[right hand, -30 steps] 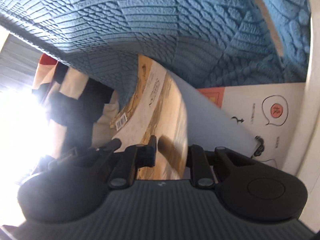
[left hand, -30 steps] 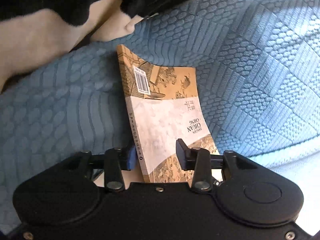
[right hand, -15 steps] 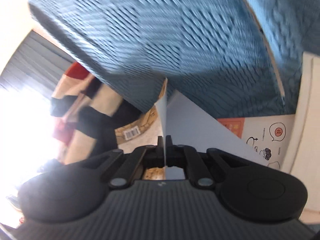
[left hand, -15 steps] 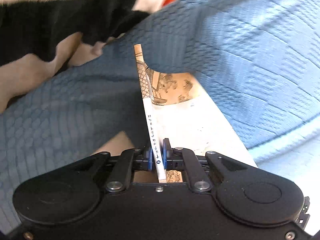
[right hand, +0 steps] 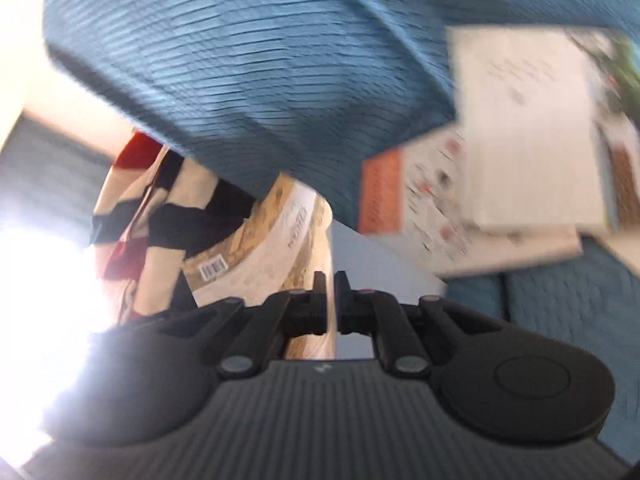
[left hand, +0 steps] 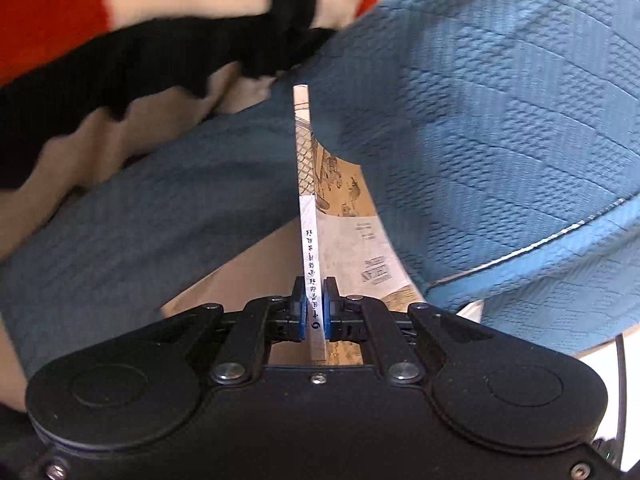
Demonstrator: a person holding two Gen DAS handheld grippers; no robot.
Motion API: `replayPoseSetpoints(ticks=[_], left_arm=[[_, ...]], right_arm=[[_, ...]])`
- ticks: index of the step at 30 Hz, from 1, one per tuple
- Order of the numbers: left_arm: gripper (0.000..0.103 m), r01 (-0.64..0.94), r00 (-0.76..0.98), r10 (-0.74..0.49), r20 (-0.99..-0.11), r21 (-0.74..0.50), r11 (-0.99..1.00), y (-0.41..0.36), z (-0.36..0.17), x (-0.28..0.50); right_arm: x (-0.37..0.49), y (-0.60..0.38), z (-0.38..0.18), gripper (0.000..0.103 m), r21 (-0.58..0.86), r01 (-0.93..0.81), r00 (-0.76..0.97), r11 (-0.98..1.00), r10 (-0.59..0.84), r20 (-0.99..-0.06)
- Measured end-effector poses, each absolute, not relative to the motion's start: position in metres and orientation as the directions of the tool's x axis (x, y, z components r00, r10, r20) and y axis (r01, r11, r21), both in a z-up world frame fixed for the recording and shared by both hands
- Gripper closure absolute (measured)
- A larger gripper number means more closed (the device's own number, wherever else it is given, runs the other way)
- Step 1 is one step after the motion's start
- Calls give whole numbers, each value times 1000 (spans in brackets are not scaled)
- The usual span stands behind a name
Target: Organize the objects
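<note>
Evidently light but floppy — the paperback (left hand: 310,240), half under the blue cushion (left hand: 480,120), is pinched at its stiff spine by my left tongs (left hand: 314,316); my right tongs (right hand: 331,304), just reopening, narrowly flank its cover edge — grip uncertain.

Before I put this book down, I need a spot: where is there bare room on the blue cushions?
Bare blue cushion lies right of the held book in the left view. In the right view, blue fabric is free below the book pile, at the lower right. Crowded: the pile itself, and the left side, where the striped blanket lies.
</note>
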State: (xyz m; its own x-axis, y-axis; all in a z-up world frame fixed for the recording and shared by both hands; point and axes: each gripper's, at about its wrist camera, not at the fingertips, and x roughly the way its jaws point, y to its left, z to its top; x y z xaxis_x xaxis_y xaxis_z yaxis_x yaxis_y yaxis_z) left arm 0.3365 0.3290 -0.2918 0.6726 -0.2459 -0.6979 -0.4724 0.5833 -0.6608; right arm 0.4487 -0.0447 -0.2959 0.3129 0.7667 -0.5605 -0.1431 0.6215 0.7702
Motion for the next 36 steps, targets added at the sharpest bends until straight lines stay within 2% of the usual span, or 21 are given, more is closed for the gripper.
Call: replayPoseSetpoints(ticks=[1, 2, 3, 11, 15, 18, 21, 23, 24, 26, 31, 36], left_arm=[[98, -481, 670, -252, -698, -667, 569, 331, -295, 335], [98, -487, 669, -253, -699, -669, 561, 332, -297, 335], [98, -490, 670, -252, -698, -671, 557, 334, -297, 334], [98, -485, 678, -241, -694, -669, 563, 339, -284, 328], [98, -495, 670, -241, -703, -664, 561, 340, -284, 333], [99, -502, 670, -244, -701, -670, 548, 343, -287, 335], [98, -502, 665, -250, -703, -669, 548, 345, -289, 337], [98, -495, 670, -255, -697, -675, 546, 346, -290, 340], [98, -492, 673, -250, -696, -673, 552, 346, -290, 341], [98, -487, 672, -246, -699, -667, 564, 346, -290, 346], [93, -501, 630, -277, -726, -652, 568, 343, -305, 357], [88, -496, 624, -358, -695, -705, 507, 332, -323, 358]], right_arm=[[441, -53, -302, 69, 789, -95, 312, 607, 771, -555], [431, -60, -310, 45, 808, -39, 309, 589, 776, -550], [421, -63, -318, 39, 822, 11, 305, 570, 781, -545], [360, -41, -384, 36, 887, 299, 162, 352, 897, -411], [361, -17, -396, 36, 894, 325, 161, 308, 914, -373], [370, -9, -397, 31, 897, 317, 187, 308, 907, -377], [377, -15, -402, 32, 899, 303, 235, 315, 890, -391], [380, -19, -403, 41, 904, 298, 257, 308, 886, -387], [381, -20, -401, 48, 903, 282, 259, 324, 881, -396], [382, -21, -401, 82, 891, 258, 253, 372, 864, -434], [382, -29, -396, 93, 920, 221, 288, 322, 880, -377], [385, -28, -382, 94, 928, 186, 286, 322, 886, -364]])
